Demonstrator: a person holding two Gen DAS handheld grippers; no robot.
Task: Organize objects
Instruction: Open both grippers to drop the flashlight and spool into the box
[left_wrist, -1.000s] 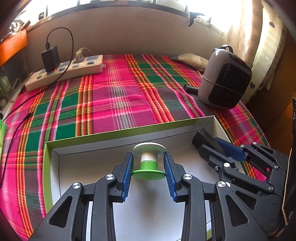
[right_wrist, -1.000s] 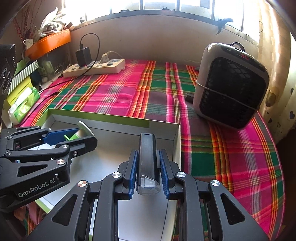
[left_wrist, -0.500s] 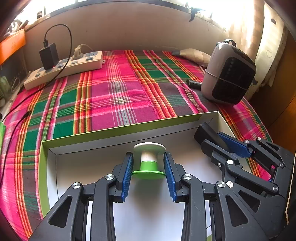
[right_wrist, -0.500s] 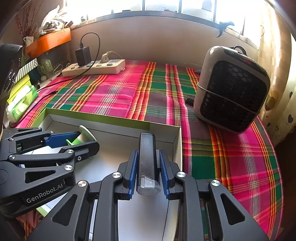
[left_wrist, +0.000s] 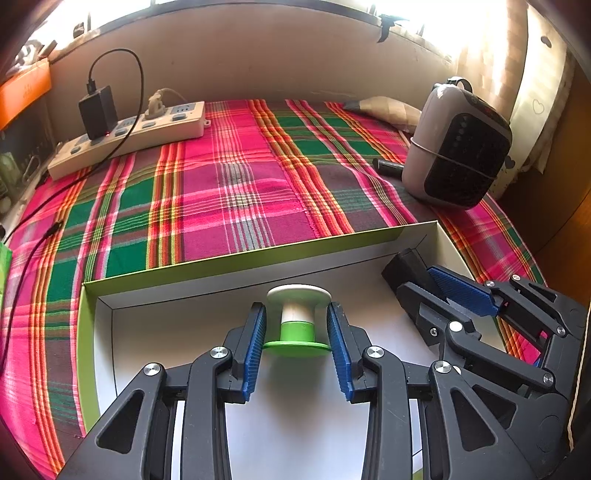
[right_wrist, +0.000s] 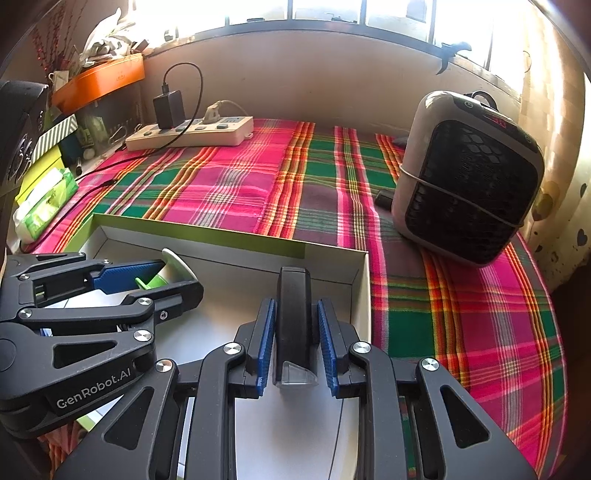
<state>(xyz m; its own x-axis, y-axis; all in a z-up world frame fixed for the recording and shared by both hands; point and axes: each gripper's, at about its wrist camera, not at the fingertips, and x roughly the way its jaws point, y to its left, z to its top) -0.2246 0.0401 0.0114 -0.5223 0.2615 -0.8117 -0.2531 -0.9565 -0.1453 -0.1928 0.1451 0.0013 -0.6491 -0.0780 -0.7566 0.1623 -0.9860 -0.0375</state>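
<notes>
Left gripper (left_wrist: 296, 334) clasped white-and-green plastic spool (left_wrist: 297, 320); right gripper (right_wrist: 296, 334) clamped black oblong device (right_wrist: 294, 314), underside hidden, over white shallow cardboard box (left_wrist: 236, 266).

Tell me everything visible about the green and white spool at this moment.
The spool looks like smooth plastic: a wide white flange on top, a white core that turns green lower down, and a flat green flange at the base. It stands upright inside the shallow white box with green outer walls, near its far wall. The left gripper has a blue ribbed pad at either side, at the green flange's rim. Whether it rests on the box floor is unclear.
</notes>
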